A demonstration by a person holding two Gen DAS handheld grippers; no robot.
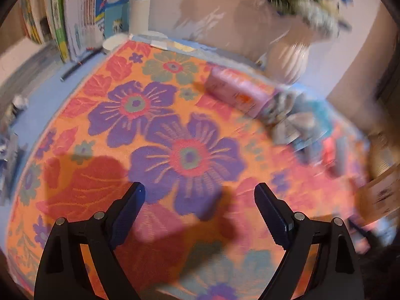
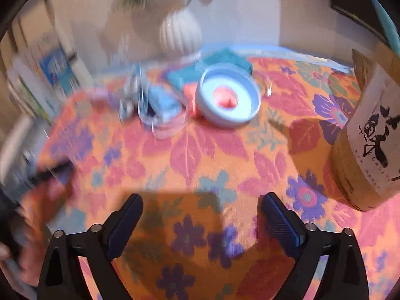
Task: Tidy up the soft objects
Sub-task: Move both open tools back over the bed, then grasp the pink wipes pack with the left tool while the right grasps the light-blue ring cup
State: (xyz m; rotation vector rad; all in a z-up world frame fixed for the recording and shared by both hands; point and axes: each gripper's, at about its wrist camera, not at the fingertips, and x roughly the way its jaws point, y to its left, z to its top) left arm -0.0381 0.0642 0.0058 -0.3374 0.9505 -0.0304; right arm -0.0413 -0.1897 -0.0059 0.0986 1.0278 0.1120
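Observation:
Both views are motion-blurred. My left gripper (image 1: 200, 195) is open and empty above an orange floral tablecloth (image 1: 160, 130). A pink packet (image 1: 237, 92) lies far right of it, beside a blurred heap of grey and blue soft things (image 1: 297, 125). My right gripper (image 2: 202, 202) is open and empty over the same cloth (image 2: 200, 155). Ahead of it stands a light blue bowl (image 2: 246, 111) with something pink inside (image 2: 223, 98). A blue soft thing (image 2: 162, 100) lies left of the bowl in a clear container. A teal cloth (image 2: 225, 58) lies behind the bowl.
A white ribbed vase with a plant (image 1: 292, 60) stands at the back, and also shows in the right wrist view (image 2: 180, 35). Books (image 1: 82, 17) stand at the back left. A tan cylinder with black writing (image 2: 367, 145) stands at the right. A wall runs behind.

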